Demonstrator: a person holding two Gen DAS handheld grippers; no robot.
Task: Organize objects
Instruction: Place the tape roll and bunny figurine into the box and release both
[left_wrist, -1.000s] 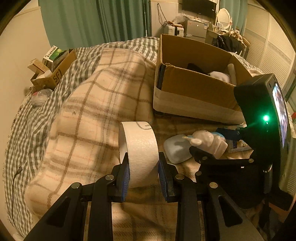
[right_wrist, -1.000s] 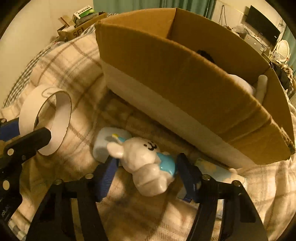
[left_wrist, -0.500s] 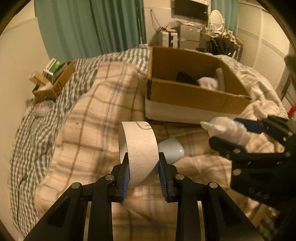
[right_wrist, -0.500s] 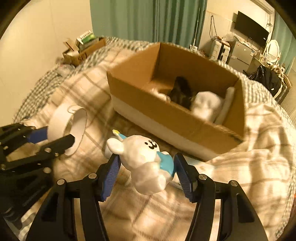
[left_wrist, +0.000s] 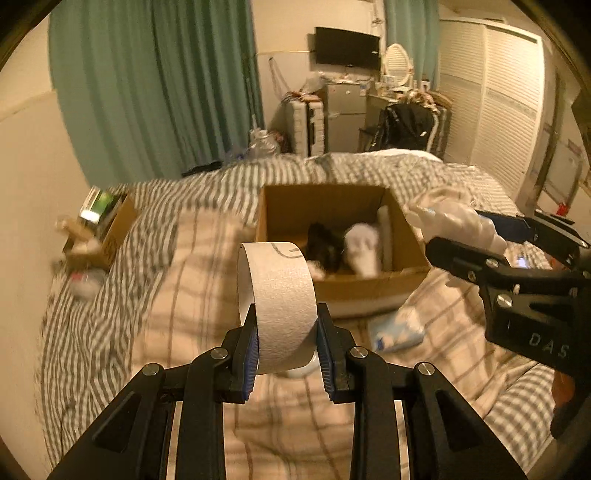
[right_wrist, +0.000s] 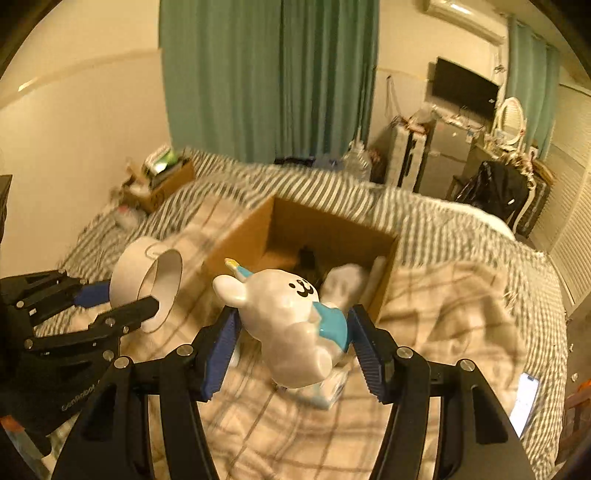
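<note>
My left gripper (left_wrist: 286, 345) is shut on a white tape roll (left_wrist: 279, 299) and holds it high above the bed; the roll also shows in the right wrist view (right_wrist: 147, 280). My right gripper (right_wrist: 293, 341) is shut on a white rabbit figure with a blue top (right_wrist: 288, 317), also lifted; the figure shows at the right of the left wrist view (left_wrist: 454, 218). An open cardboard box (left_wrist: 369, 291) sits on the bed ahead, with a black item (left_wrist: 325, 247) and a white item (left_wrist: 362, 251) inside. The box also shows in the right wrist view (right_wrist: 236, 251).
A plaid blanket (left_wrist: 192, 295) over a striped cover lies on the bed. A pale blue packet (left_wrist: 399, 328) lies in front of the box. A small box of clutter (left_wrist: 99, 229) sits at the bed's far left. A phone (right_wrist: 524, 402) lies at the right.
Both grippers have risen well above the bed with their objects. The box now looks smaller and lower, and its inside shows. The grips have not changed.
</note>
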